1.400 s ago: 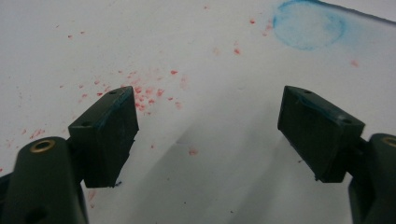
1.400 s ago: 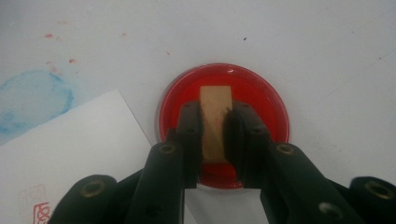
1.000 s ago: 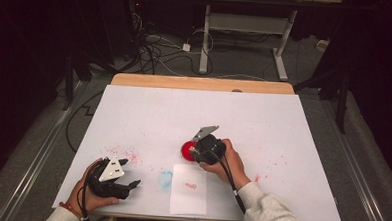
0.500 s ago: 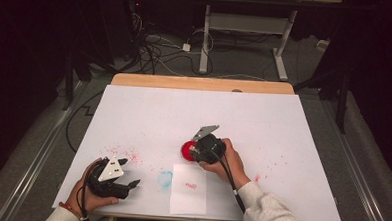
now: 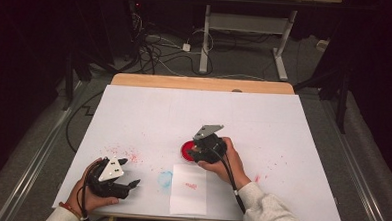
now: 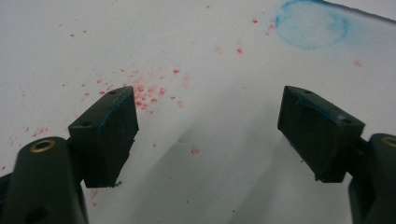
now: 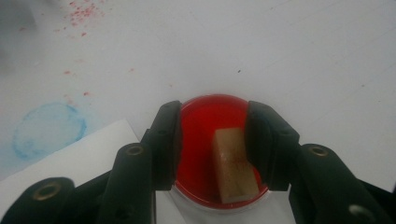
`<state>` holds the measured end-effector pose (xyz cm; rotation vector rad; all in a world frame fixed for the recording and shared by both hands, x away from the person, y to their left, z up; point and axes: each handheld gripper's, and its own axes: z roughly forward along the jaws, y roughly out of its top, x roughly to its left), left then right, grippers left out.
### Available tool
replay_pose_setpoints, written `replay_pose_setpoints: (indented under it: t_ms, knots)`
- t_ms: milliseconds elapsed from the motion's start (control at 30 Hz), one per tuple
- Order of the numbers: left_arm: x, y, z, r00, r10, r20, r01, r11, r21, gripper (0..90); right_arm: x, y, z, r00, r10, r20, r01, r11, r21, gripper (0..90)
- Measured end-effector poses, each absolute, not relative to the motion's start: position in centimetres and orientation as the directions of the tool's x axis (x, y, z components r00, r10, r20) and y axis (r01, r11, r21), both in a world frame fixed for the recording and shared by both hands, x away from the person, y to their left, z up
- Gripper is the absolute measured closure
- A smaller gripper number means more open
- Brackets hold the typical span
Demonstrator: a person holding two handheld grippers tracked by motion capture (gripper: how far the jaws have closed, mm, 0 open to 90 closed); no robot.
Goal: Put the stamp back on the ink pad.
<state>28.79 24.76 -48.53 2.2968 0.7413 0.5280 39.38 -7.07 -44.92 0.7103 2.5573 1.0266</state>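
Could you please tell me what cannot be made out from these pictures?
- Red dish: near rim cut off at the bottom edge, right gripper view.
- Wooden block: whether either jaw touches it is unclear.
- Red mark on the paper sheet: too small to read, high view.

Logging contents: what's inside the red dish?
A tan wooden block lies in the red dish, between the right gripper fingers, which cover the dish's side edges.
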Motion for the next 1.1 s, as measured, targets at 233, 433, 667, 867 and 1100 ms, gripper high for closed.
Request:
replay_pose_setpoints:
  t_ms: [233,433,667,867,1100]
  knots:
    - [28.8,24.7,-48.5,0.759,0.629,0.168,0.364,-0.624,0.692,19.5,39.2,-7.2,-44.7,-0.828,0.552,-0.096,0.329,0.618,0.713,56.6]
    - [28.8,24.7,-48.5,0.759,0.629,0.168,0.365,-0.624,0.691,19.5,39.1,-7.6,-44.1,-0.822,0.561,-0.097,0.321,0.598,0.734,52.6]
    - [28.8,24.7,-48.5,0.759,0.629,0.167,0.364,-0.624,0.692,19.5,38.7,-8.8,-42.4,-0.804,0.582,-0.12,0.301,0.573,0.762,47.7]
    - [28.8,24.7,-48.5,0.759,0.629,0.168,0.364,-0.623,0.692,19.5,38.2,-10.1,-40.9,-0.78,0.606,-0.154,0.279,0.557,0.782,44.4]
    - [28.8,24.6,-48.5,0.756,0.632,0.172,0.364,-0.624,0.691,19.5,37.1,-11.8,-39.3,-0.754,0.627,-0.198,0.24,0.543,0.805,39.6]
